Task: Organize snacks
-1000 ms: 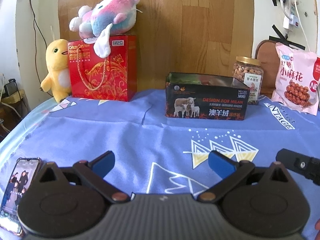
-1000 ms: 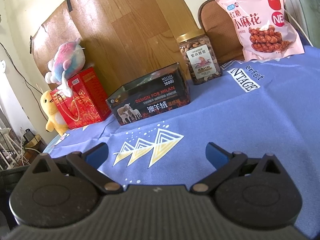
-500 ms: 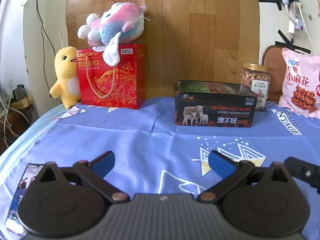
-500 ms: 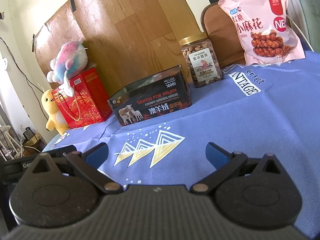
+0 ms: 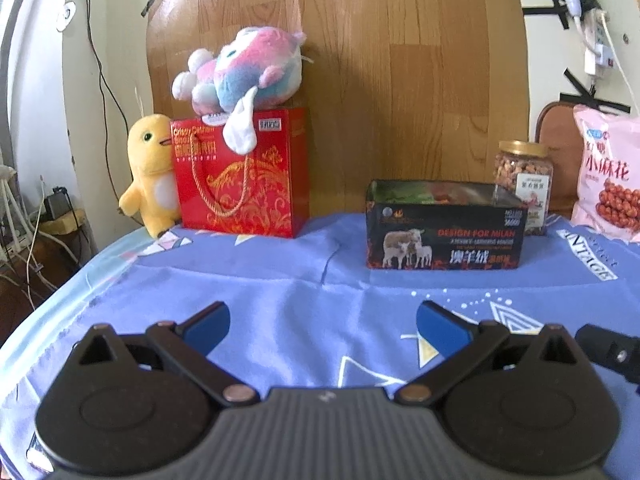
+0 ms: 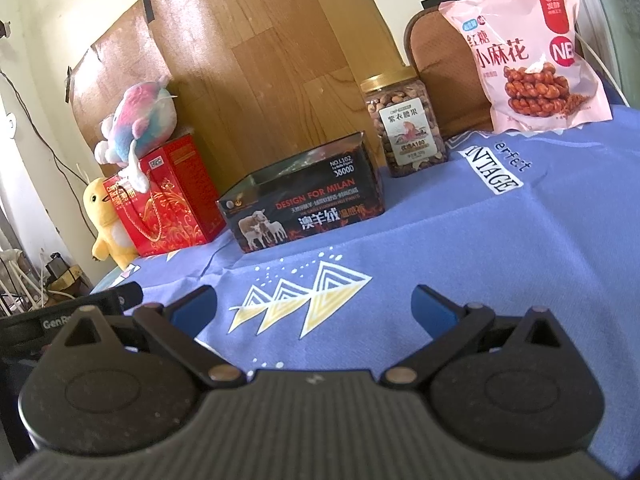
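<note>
Both the left tool [image 5: 322, 322] and the right tool [image 6: 314, 308] hang empty, jaws spread wide, over the blue-clothed table [image 6: 500, 248]. At the right tool's one o'clock stands the clear plastic gold-lidded nut jar [image 6: 404, 124], probably heavy, rigid and slick; take it around the body. Further right, at two o'clock, the pink crinkly twist-snack bag [image 6: 528, 52] looks light and crushable; pinch its top seam. The open black cardboard box [image 6: 304, 200] sits at twelve o'clock.

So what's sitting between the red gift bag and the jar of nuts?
The black open-top box with sheep on it stands between the red gift bag and the jar of nuts. Both wrist views show it; otherwise only blue tablecloth.
</note>
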`<state>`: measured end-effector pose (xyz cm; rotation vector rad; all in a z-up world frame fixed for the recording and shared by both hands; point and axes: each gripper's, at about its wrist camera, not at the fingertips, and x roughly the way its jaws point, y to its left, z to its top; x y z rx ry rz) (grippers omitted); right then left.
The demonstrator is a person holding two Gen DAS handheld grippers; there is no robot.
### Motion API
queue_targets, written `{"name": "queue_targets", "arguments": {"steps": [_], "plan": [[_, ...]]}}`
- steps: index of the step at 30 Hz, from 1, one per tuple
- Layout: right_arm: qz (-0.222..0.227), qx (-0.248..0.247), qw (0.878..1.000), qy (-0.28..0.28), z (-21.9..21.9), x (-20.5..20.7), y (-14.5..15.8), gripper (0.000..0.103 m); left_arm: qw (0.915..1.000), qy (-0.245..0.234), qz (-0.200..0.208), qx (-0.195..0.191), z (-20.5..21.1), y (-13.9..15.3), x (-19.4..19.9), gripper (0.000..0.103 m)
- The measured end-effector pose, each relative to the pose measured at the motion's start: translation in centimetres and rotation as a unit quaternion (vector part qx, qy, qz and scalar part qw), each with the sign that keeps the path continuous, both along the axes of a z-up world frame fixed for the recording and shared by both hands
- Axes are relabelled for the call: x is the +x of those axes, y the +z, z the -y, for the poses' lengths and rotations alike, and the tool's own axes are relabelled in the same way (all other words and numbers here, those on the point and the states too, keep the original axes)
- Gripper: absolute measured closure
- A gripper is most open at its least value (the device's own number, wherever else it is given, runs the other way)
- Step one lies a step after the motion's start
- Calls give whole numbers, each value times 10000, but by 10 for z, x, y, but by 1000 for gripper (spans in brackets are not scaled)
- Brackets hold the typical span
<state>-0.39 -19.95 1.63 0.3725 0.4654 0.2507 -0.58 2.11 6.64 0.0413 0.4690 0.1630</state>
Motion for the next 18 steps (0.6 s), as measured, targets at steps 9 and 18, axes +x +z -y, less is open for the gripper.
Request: {"name": "queue_targets", "arguments": {"steps": [9, 18], "plan": [[1, 4, 10000, -9, 0, 0, 0, 0, 9994, -308, 178, 54, 12, 5, -7, 0], [-13, 25, 10000, -28, 1, 1, -1, 0, 9986, -524, 12, -22, 17, 3, -6, 0]]}}
